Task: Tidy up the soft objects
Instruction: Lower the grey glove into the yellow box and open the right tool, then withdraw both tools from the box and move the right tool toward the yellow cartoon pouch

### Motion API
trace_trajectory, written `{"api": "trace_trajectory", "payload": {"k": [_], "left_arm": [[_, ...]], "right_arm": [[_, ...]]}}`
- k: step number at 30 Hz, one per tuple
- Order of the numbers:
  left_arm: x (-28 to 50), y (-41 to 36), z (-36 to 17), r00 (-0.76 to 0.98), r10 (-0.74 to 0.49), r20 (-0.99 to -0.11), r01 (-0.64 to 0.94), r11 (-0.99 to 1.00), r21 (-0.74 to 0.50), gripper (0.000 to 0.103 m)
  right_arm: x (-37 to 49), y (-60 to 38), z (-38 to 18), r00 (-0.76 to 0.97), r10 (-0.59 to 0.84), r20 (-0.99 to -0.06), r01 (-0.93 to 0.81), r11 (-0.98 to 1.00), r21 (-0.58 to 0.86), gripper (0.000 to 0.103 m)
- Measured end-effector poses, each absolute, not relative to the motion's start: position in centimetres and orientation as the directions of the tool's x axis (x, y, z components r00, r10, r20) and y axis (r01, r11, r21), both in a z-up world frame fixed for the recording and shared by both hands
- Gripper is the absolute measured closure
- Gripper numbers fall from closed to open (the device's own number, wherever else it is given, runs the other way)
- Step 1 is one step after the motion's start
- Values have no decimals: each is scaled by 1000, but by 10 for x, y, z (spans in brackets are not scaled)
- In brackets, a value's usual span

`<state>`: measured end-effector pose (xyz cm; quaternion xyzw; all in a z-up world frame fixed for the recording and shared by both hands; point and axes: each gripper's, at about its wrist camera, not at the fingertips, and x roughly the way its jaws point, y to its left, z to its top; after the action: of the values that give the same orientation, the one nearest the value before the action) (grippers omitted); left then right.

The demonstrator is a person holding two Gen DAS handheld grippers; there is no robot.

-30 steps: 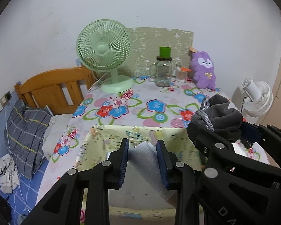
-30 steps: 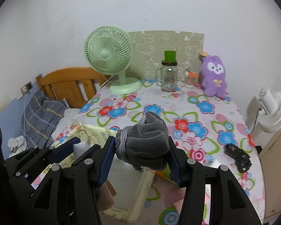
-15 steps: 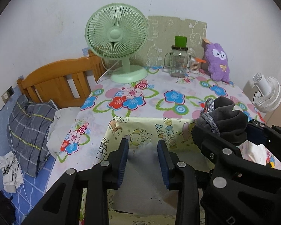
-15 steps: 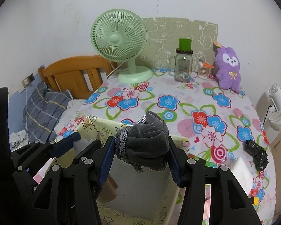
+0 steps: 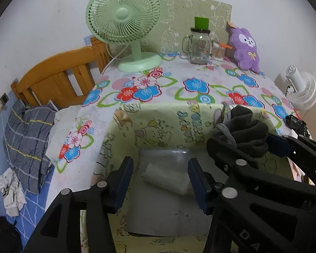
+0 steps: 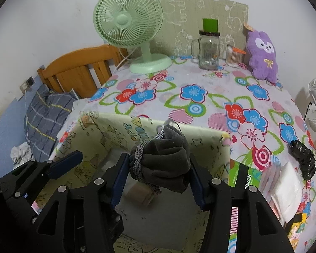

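Left view: white roll (image 5: 165, 178) seen lying in box (image 5: 124, 126), below left hand-held gripper (image 5: 160, 181), just opened, empty.
Right view: grey sock bundle (image 6: 164, 160) gripped by right hand-held gripper (image 6: 158, 176), loosening, over box rim.

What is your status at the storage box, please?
Left gripper just opened, white roll dropped in box. Right gripper shut on grey bundle above box. Nothing blocking.

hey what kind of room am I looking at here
Most likely a small bedroom in a home. A wooden headboard with a plaid pillow sits beside a table in a floral tablecloth, which carries a green desk fan and a purple plush toy.
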<state>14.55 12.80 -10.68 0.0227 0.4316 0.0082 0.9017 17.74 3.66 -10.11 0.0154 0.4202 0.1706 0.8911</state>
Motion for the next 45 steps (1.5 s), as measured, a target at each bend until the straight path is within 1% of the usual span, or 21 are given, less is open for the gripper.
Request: {"api": "trace_trajectory", "payload": {"k": [1, 4, 7, 9, 11, 13, 15, 18, 19, 21, 24, 27, 30, 33, 39, 45], "left_arm": [[146, 127, -108, 625, 33, -780, 5, 999, 46, 45], [147, 126, -109, 626, 33, -779, 1, 999, 42, 42], [149, 126, -107, 630, 28, -776, -9, 1000, 29, 32], [148, 126, -104, 637, 29, -770, -18, 1000, 24, 23], [147, 125, -101, 641, 32, -767, -17, 999, 27, 22], [145, 123, -97, 642, 46, -765, -18, 999, 44, 20], [141, 121, -91, 655, 59, -753, -24, 998, 56, 15], [136, 118, -85, 674, 68, -736, -30, 997, 65, 13], [134, 117, -82, 678, 63, -732, -28, 998, 60, 13], [129, 113, -78, 686, 56, -726, -25, 998, 53, 9], [122, 107, -72, 699, 55, -713, -27, 998, 51, 7], [114, 101, -65, 717, 47, -696, -25, 999, 42, 4], [107, 95, -59, 734, 44, -678, -25, 999, 37, 0], [101, 88, -53, 738, 41, -674, -25, 999, 34, 0], [91, 73, -43, 754, 18, -657, 2, 1000, 30, 0], [82, 54, -37, 757, -8, -654, 24, 1000, 16, 0]], "right_arm": [[178, 37, -102, 592, 312, -743, -296, 942, 159, 36], [179, 35, -101, 610, 309, -729, -305, 941, 144, 31], [180, 33, -98, 620, 317, -717, -312, 939, 146, 26], [179, 31, -94, 622, 329, -711, -318, 935, 155, 25], [178, 30, -89, 631, 326, -704, -319, 936, 147, 23], [175, 28, -84, 642, 316, -698, -321, 938, 129, 19], [171, 26, -78, 654, 317, -687, -332, 936, 116, 16], [165, 20, -72, 669, 312, -675, -326, 939, 111, 11], [163, 18, -69, 672, 317, -669, -329, 938, 114, 11], [159, 14, -65, 678, 321, -662, -331, 937, 115, 11], [152, 8, -58, 693, 318, -647, -329, 938, 108, 10], [144, 1, -51, 713, 308, -630, -318, 943, 101, 5], [135, -7, -44, 737, 298, -606, -304, 948, 96, 3], [127, -17, -37, 753, 279, -596, -280, 955, 95, 1], [113, -38, -29, 773, 286, -567, -261, 957, 126, 1], [102, -58, -22, 789, 257, -558, -235, 966, 112, 0]]}}
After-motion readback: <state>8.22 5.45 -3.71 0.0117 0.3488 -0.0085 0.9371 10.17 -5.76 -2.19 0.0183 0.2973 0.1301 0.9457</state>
